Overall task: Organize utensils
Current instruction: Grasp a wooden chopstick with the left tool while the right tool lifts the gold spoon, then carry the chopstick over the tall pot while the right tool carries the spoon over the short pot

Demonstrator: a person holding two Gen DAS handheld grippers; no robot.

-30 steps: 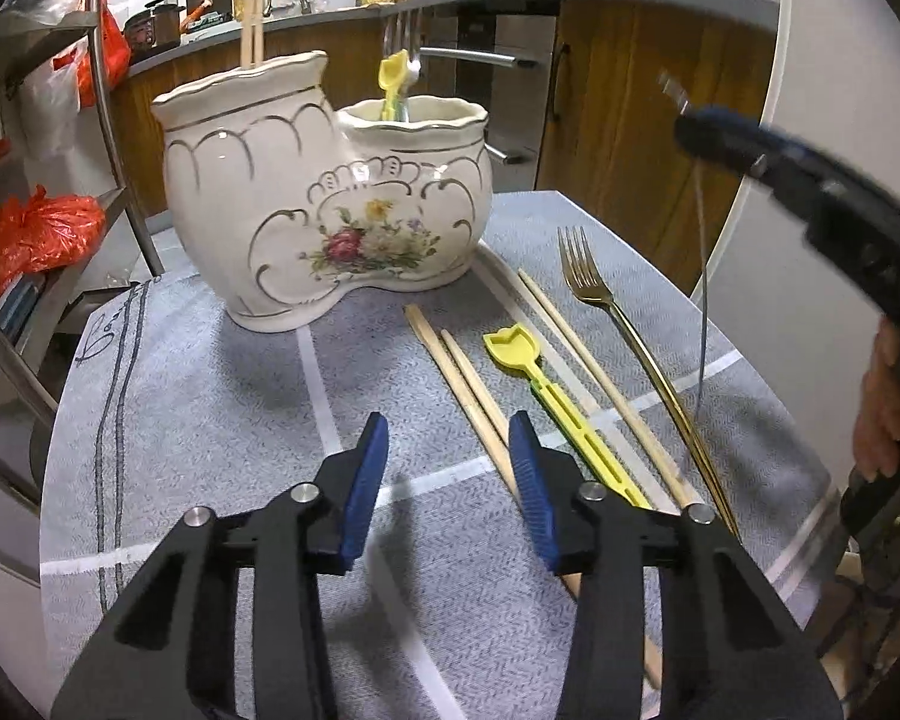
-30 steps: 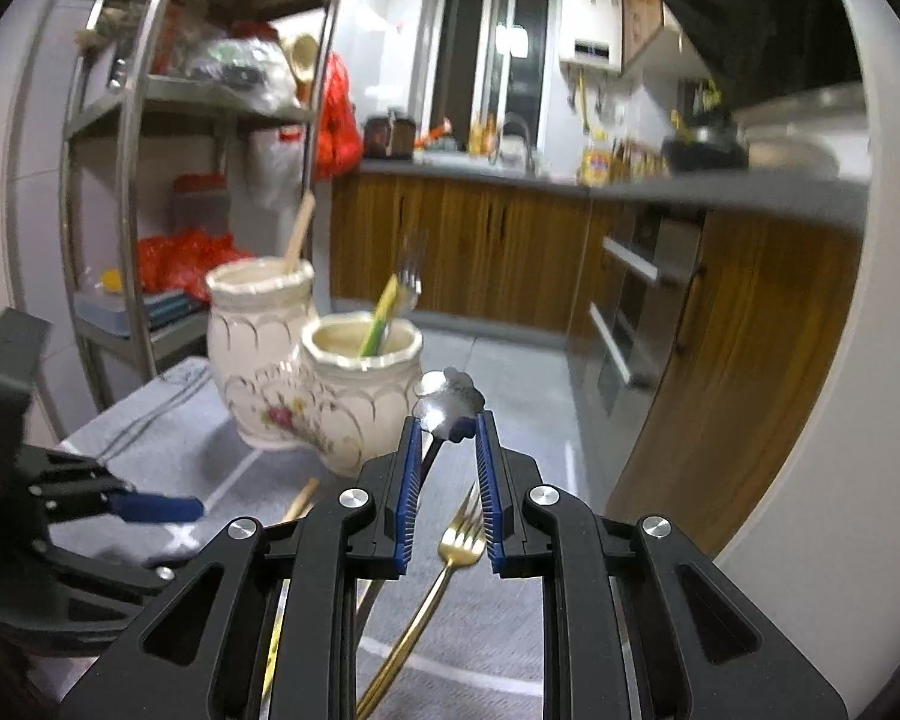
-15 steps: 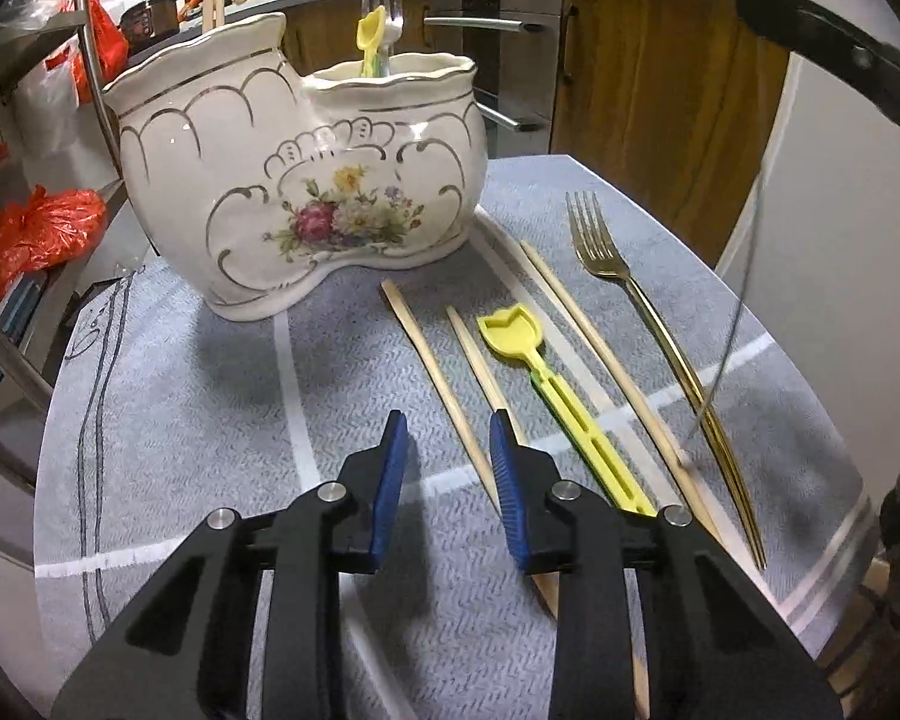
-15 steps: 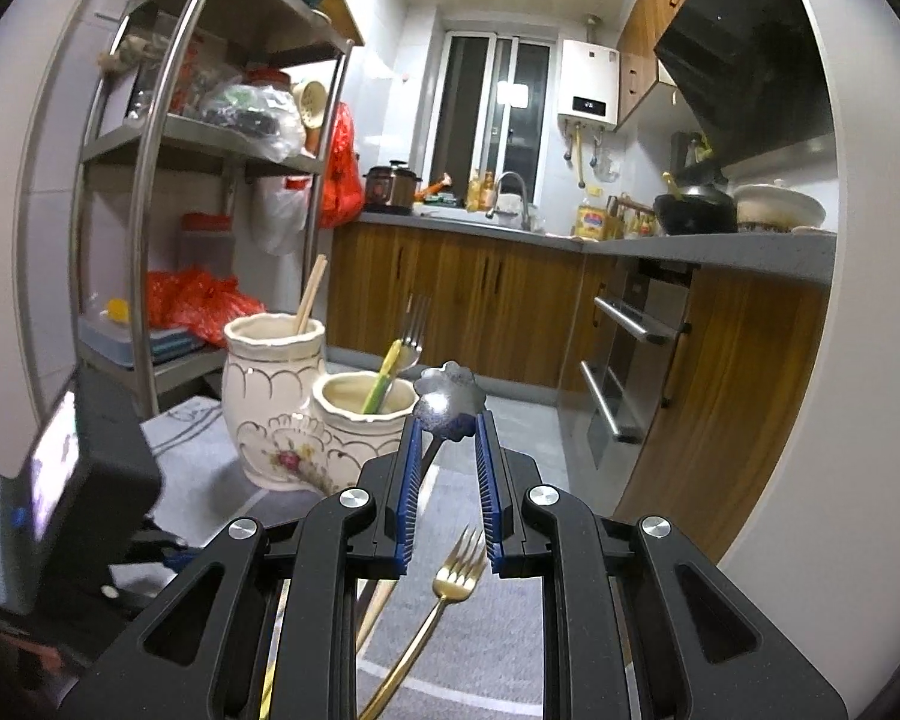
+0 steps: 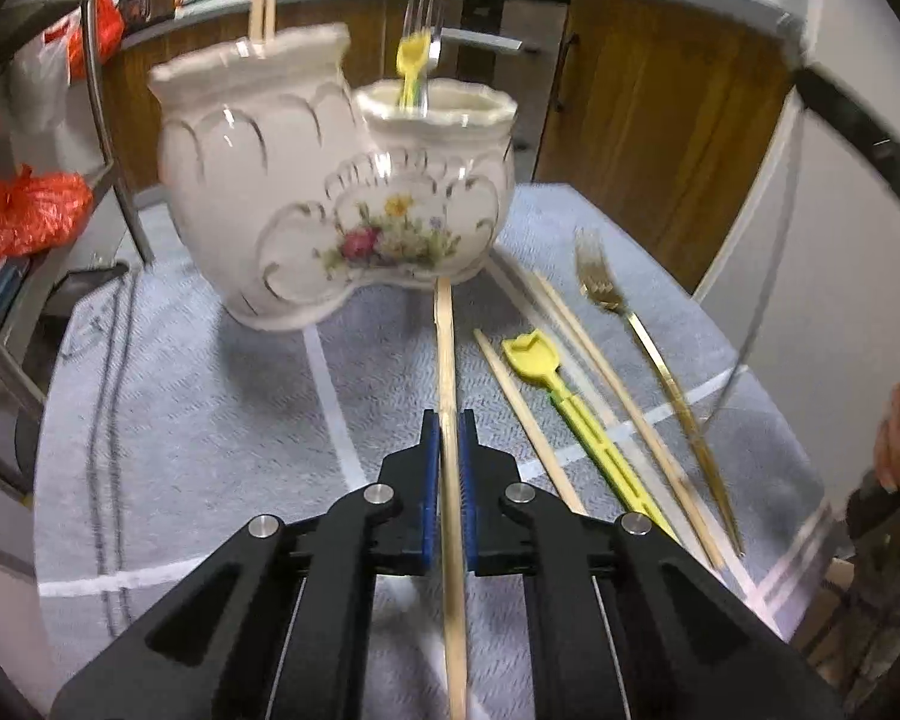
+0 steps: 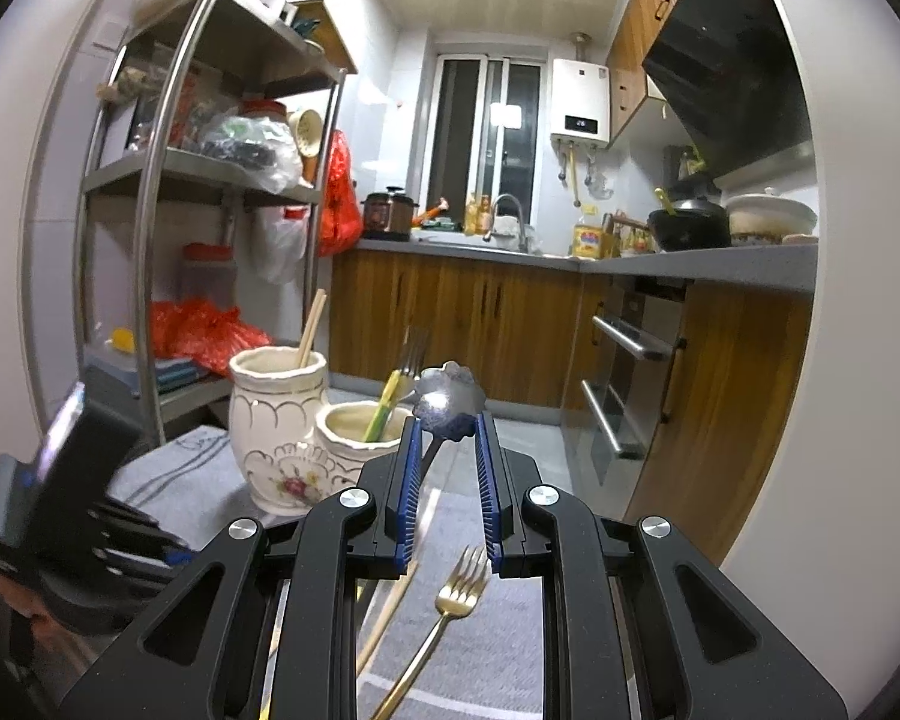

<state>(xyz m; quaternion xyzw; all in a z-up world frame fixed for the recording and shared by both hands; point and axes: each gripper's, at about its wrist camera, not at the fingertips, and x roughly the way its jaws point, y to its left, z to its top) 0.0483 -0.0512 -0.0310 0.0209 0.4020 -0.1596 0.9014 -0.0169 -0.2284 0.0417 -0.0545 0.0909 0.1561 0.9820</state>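
Left claw clenched on one wooden chopstick, tip pointing ahead at the ceramic holder. To its right on the desk: second chopstick, yellow scoop, gold fork. Right claw grasps a steel spoon, bowl just past the fingertips.

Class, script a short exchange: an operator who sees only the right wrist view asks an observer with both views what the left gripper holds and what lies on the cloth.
Operator: My right gripper holds the spoon. What is the left gripper holding?
Observer: It is shut on one chopstick, which points toward the ceramic holder.
Operator: I see a gold fork below me. Is there anything near it that I miss?
Observer: A yellow tulip-tipped utensil lies on the cloth between loose chopsticks.
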